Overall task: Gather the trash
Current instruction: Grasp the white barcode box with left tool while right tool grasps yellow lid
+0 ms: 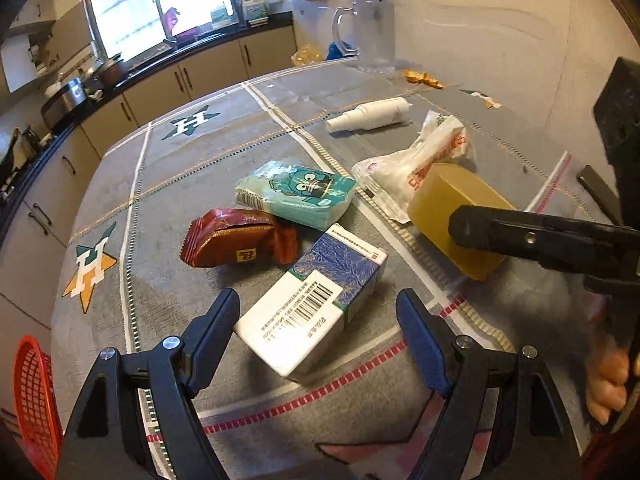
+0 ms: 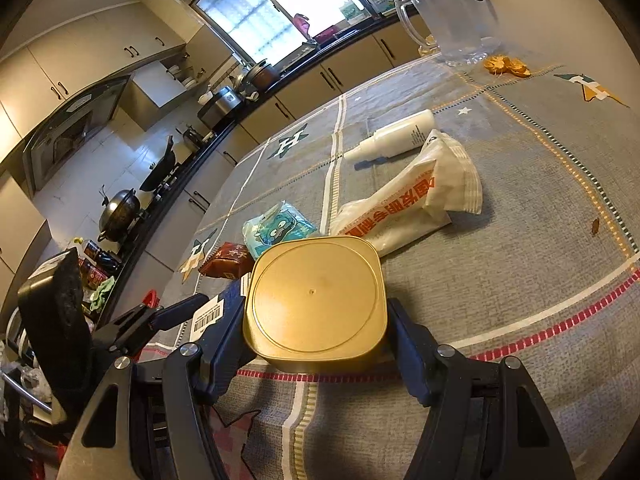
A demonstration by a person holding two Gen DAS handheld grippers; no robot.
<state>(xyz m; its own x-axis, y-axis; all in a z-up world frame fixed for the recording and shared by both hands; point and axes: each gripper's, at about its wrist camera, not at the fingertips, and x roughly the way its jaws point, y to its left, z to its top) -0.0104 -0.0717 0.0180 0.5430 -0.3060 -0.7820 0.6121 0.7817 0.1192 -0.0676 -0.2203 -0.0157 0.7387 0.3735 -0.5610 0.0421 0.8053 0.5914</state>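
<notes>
Your right gripper (image 2: 316, 344) pinches the gold tin (image 2: 316, 300) between its fingers (image 2: 412, 360), on the table (image 2: 520, 240). Your left gripper (image 1: 318, 320) hangs spread over the white-and-blue carton (image 1: 316, 300), not touching. Red wrapper (image 1: 236, 238) and teal tissue pack (image 1: 296, 194) lie just beyond.

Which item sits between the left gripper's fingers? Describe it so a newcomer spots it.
On the grey tablecloth, look at the cluster of litter nearest the left gripper. The box lies flat between the open fingers, just past a red wrapper. It alone is white with a barcode and a blue patterned end.
</notes>
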